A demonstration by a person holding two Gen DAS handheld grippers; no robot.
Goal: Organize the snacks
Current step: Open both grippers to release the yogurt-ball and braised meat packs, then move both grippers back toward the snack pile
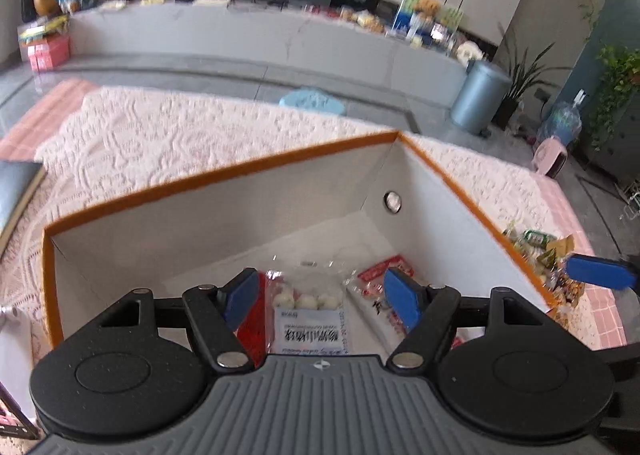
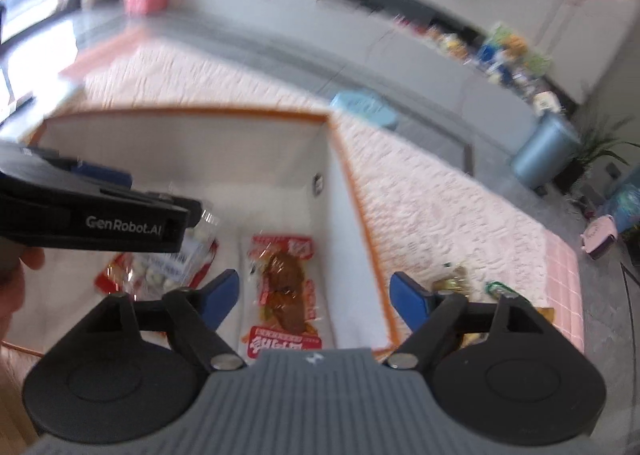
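Note:
A white storage box with an orange rim (image 1: 224, 171) (image 2: 352, 183) sits on the lace-covered table. Inside lie a clear packet of white round candies (image 1: 308, 307) (image 2: 160, 271) on a red packet, and a red-and-clear packet with a brown snack (image 1: 384, 275) (image 2: 286, 287). My left gripper (image 1: 320, 295) is open and empty above the candy packet; its body shows in the right wrist view (image 2: 92, 215). My right gripper (image 2: 314, 297) is open and empty over the box's right wall. A pile of loose snacks (image 1: 540, 255) (image 2: 460, 279) lies on the table right of the box.
A dark book (image 1: 16, 191) lies at the table's left edge. Beyond the table are a light blue stool (image 1: 312, 99), a blue bin (image 1: 480, 95) (image 2: 544, 151), plants (image 1: 520, 71) and a long grey counter (image 1: 280, 35) with clutter.

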